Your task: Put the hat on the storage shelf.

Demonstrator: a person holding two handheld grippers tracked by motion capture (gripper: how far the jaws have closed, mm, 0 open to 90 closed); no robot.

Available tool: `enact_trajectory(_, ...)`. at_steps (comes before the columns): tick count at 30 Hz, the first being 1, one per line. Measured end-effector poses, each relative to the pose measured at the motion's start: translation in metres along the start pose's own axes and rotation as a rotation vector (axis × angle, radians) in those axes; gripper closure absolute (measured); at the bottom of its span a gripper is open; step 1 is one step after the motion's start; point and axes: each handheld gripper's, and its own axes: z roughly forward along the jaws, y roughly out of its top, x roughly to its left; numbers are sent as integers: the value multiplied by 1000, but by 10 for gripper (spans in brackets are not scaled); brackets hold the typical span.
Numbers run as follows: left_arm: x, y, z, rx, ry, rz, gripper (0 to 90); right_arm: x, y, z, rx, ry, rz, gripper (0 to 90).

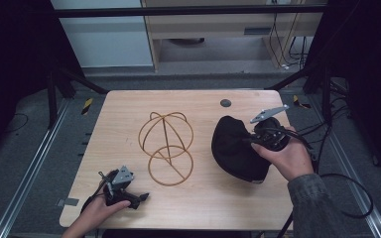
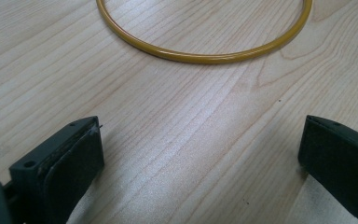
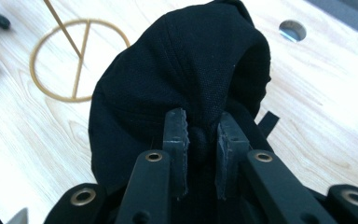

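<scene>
Down at the near left corner of the table [image 1: 129, 101], the left gripper [image 1: 138, 199] rests low on the wood in the person's left hand [image 1: 93, 214], jaws spread wide with nothing between them; its own view looks along bare grain toward the near arc of the gold wire's base ring [image 2: 205, 57]. Just beyond, at mid-table, stands that gold wire hat stand [image 1: 166, 148], a round base ring with a dome of hoops rising behind it, and it is bare, nothing on it yet. Over on the right, near the table's right edge, the right gripper [image 1: 250, 139] has its jaws pinched tight on a fold of the black cap [image 1: 235, 148], and the right gripper view shows the fabric [image 3: 186, 79] bunched between the toothed pads [image 3: 176, 135]. The cap looks gathered up off the wood, hanging from that pinch, well apart from the stand. So by my read the pick-up is done, while carrying the cap across and settling it over the dome is all left to do. At the far edge sits a small round grommet hole [image 1: 225, 103].
</scene>
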Motion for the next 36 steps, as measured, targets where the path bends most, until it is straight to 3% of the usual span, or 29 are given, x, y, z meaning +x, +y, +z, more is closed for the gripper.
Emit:
enact_trajectory(27,3,0,0,-2,16,-21,0,8,12,-23,-122,24,3,777)
enact_trajectory(36,3,0,0,-5,18,-25,0,11,20,-30,-130,19,-7,777)
